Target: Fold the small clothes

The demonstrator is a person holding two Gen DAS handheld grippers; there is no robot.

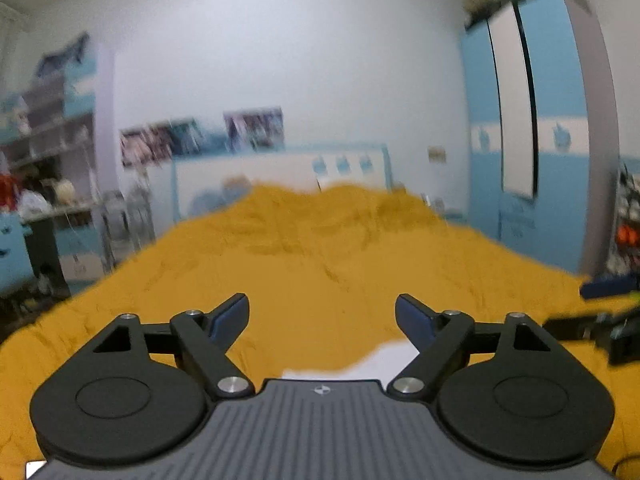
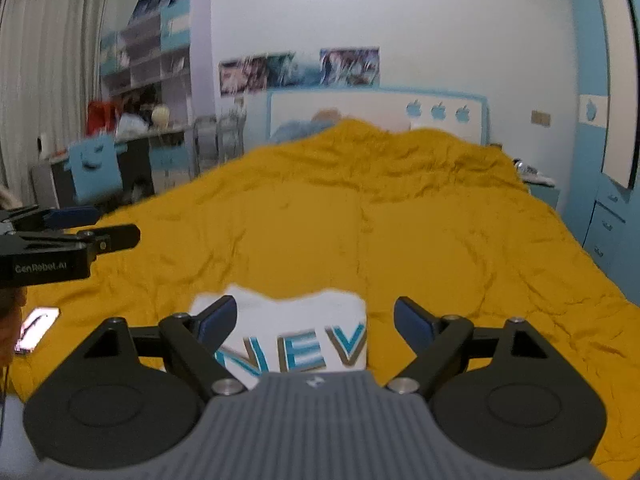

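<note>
We're holding both grippers level above the bed (image 2: 400, 232), covered in a mustard-yellow blanket that serves as the folding surface. The white garment (image 2: 288, 332) with blue "NEV" lettering lies flat on the blanket at the near edge, close to us. It looks already folded into a compact rectangle, though we can't tell how many layers.

Right gripper (image 2: 314, 322): fingers spread wide, nothing between them, hovering just over the garment with the print sitting between the two blue pads (image 2: 218, 320). No contact visible. That placement makes sense as lining up for a fold, or clearing after one; can't say which.

Left gripper (image 1: 322, 316): also spread wide and empty, pointed out across bare blanket. Only a sliver of the white garment (image 1: 384, 358) shows by its right finger, so it sits off to the garment's left side. In the right wrist view we see it at the left edge (image 2: 96, 226), clear of the cloth, probably so it doesn't drag the fabric.

A phone (image 2: 38, 328) lies on the blanket near the left edge, apart from the garment; not part of the task, worth avoiding. Headboard and wardrobe are far back, irrelevant.

Our judgement: the garment is near done or waiting for a last fold. Both views are motion-blurred.
</note>
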